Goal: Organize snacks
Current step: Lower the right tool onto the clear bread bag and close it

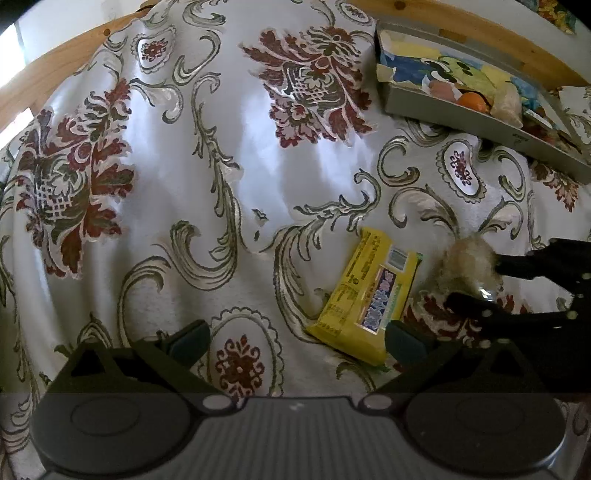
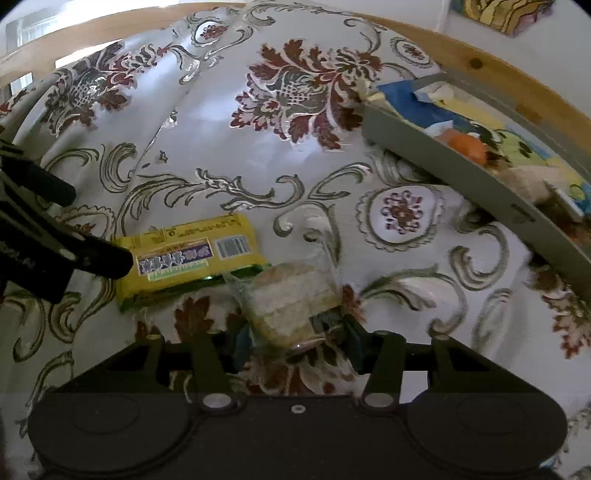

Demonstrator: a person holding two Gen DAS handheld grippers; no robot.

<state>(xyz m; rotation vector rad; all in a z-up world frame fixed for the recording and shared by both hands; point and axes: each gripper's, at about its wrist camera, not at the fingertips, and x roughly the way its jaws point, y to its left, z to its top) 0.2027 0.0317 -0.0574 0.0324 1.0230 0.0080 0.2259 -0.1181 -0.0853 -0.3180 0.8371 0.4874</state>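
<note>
My right gripper [image 2: 297, 345] is shut on a clear-wrapped beige pastry [image 2: 295, 302], held just above the patterned tablecloth. The left wrist view shows the same pastry [image 1: 463, 264] between the right gripper's [image 1: 476, 282] black fingers at the far right. A yellow snack packet [image 1: 365, 295] lies flat on the cloth, label side up, just left of the pastry. My left gripper [image 1: 295, 339] stands open, its right finger at the packet's near corner, with nothing between its fingers. Seen from the right wrist, the left gripper [image 2: 88, 227] reaches in beside the yellow packet [image 2: 188, 258].
A grey tray [image 1: 461, 114] sits at the back right with several snacks inside, among them an orange round item [image 1: 474, 101]. The tray wall [image 2: 461, 177] runs diagonally. A wooden table edge [image 1: 480, 29] lies behind it. The floral cloth [image 1: 184, 166] stretches left.
</note>
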